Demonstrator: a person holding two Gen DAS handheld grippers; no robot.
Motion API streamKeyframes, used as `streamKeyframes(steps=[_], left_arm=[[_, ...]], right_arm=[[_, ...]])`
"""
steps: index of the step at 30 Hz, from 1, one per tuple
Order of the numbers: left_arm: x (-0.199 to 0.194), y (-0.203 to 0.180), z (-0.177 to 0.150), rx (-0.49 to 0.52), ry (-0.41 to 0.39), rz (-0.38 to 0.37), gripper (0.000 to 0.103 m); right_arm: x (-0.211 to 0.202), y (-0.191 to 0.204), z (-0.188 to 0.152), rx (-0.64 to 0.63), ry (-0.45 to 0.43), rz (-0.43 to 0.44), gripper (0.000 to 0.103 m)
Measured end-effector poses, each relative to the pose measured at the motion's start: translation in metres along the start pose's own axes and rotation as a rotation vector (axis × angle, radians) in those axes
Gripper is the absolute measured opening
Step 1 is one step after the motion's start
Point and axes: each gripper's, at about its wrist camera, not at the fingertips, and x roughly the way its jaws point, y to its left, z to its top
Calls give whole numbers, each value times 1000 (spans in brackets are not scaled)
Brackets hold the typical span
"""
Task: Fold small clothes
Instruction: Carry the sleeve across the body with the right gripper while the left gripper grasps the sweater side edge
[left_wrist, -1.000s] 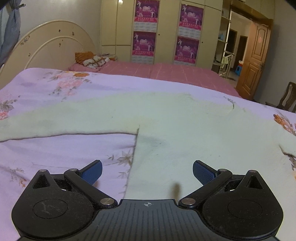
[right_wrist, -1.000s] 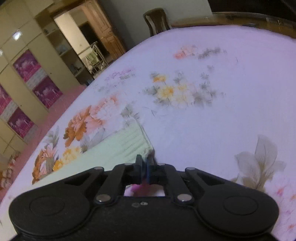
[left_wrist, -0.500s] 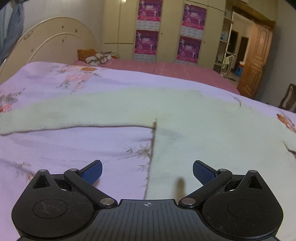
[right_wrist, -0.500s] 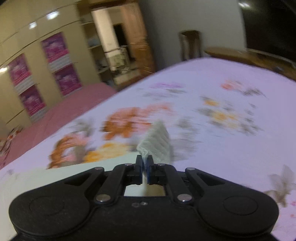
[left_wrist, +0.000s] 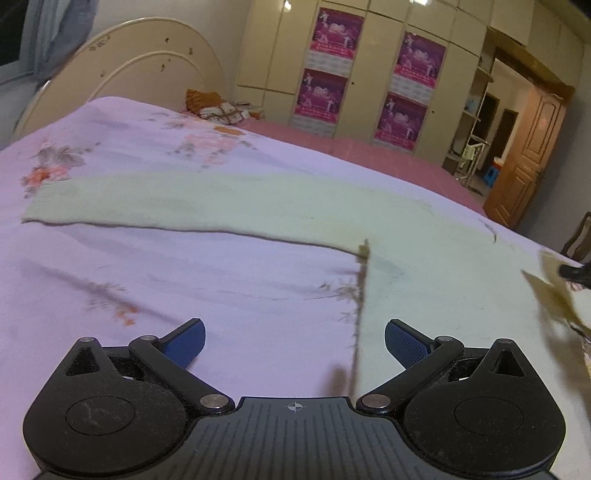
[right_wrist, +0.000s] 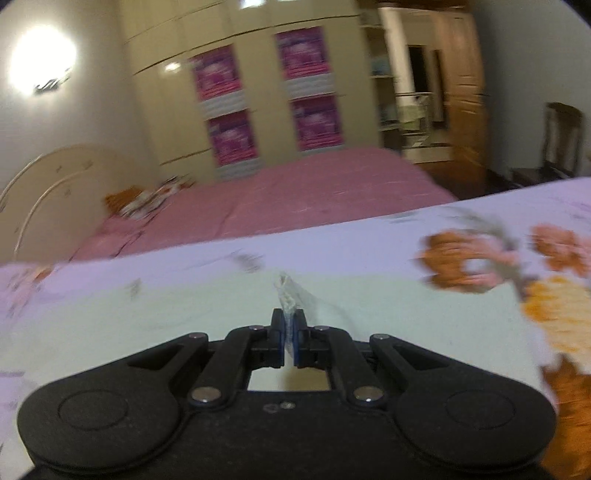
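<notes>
1. Two grippers are at work over one pale green top (left_wrist: 424, 258), which lies spread flat on the bed (left_wrist: 184, 266) with its lilac flowered sheet; it is the landmark for everything here.
2. The left gripper (left_wrist: 293, 341) hangs low over the sheet just beside the top's side edge, below the long sleeve (left_wrist: 166, 201) that stretches out flat away from the body. Its jaws stand wide apart with nothing between them.
3. The right gripper (right_wrist: 290, 338) is over the top's body, its jaws clenched on a pinch of pale ribbed cloth, by the look of it the cuff (right_wrist: 291, 295) of the other sleeve, which is raised off the top. From the left camera the lifted flap (left_wrist: 554, 291) shows at the top's far side.
4. My reading: the step in hand is the first fold, carrying that sleeve inward across the body. The picture is smeared, so the hand seems to be mid-swing.
5. Next it calls for laying the cuff down flat on the top's body and letting go without dragging the cloth askew.
6. The left gripper, I judge, should then close on the end of the flat sleeve and bring it over the body likewise.
</notes>
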Motion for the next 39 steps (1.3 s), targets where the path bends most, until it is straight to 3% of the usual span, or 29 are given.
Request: streamKeyframes(steps=[6,8,10,13,17,18,19,20,25,27,30,31,32,38,39], left_arm=[[-12,5,0,9,-25,18,103],[-10,-2,5,13,-30,2,103],[-5,-13,10,29,-30,-26,103],[13,-42,19,37,-19,-106,103],[54,-104,27,52,26,-251,100],[64,-122,29,63,38,-283,93],[77,-142,31,79,64,-319,74],[87,-157,33,86,88,-348,70],[134,-218,36,94,176,-411,70],[148,-232,36,76,203,-423,64],[161,-247,38,57,225,-435,32],[167,-250,39,49,243,-448,8],[165,-252,32,46,249,-461,3],[154,-208,48,31,165,-448,3],[153,-199,50,37,159,-437,3]], right_arm=[[27,56,-25,-104,83,93,5],[37,74,-34,-159,166,160,14],[28,88,-40,-223,141,157,22],[2,75,-39,-175,83,158,20],[-24,35,-44,-144,69,87,19],[-28,24,-45,-128,70,70,19],[-34,16,-46,-114,69,54,19],[-36,8,-46,-100,67,39,19],[-44,-24,-49,-30,61,-22,20],[-44,-31,-52,-12,62,-35,20],[-45,-36,-54,8,62,-49,20],[-47,-40,-55,13,62,-51,21],[-46,-41,-55,19,64,-52,21],[-43,-38,-55,31,79,-18,27],[-41,-38,-55,49,81,-8,34]])
